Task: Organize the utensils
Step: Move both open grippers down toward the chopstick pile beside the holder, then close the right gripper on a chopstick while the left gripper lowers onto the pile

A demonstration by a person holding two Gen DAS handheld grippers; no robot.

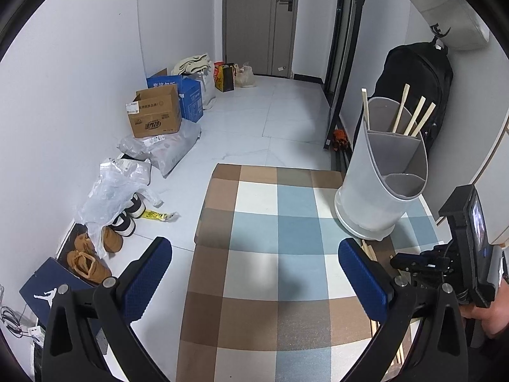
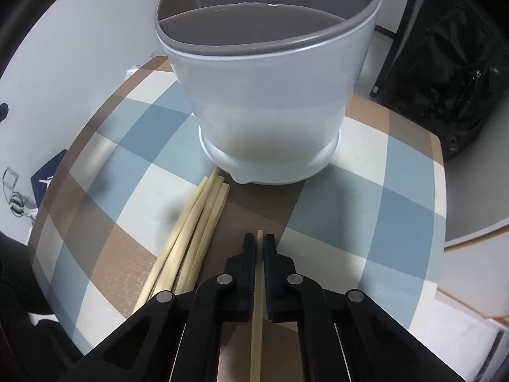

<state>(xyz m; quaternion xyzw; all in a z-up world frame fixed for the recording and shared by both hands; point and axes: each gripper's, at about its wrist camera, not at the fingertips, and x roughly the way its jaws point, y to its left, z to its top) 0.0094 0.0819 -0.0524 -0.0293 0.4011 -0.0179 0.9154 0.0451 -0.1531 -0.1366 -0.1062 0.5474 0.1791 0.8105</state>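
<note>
One chopstick (image 2: pixel 260 254) clamped in the right gripper (image 2: pixel 260 245) beside the holder (image 2: pixel 270 95)

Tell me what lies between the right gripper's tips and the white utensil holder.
In the right wrist view, only bare checked cloth separates the right gripper, shut on one chopstick, from the holder. The loose chopsticks lie off to the left.

utensil holder (image 2: pixel 270 95) ahead, chopstick bundle (image 2: pixel 197 222) left

White walls (image 1: pixel 79 73) enclose a pale tiled floor (image 1: pixel 254 121). A grey door (image 1: pixel 261 19) stands far off. Boxes (image 1: pixel 156 111), bags (image 1: pixel 171 149) and shoes (image 1: pixel 92 254) line the left wall; a black backpack (image 1: pixel 420 76) hangs right.
</note>
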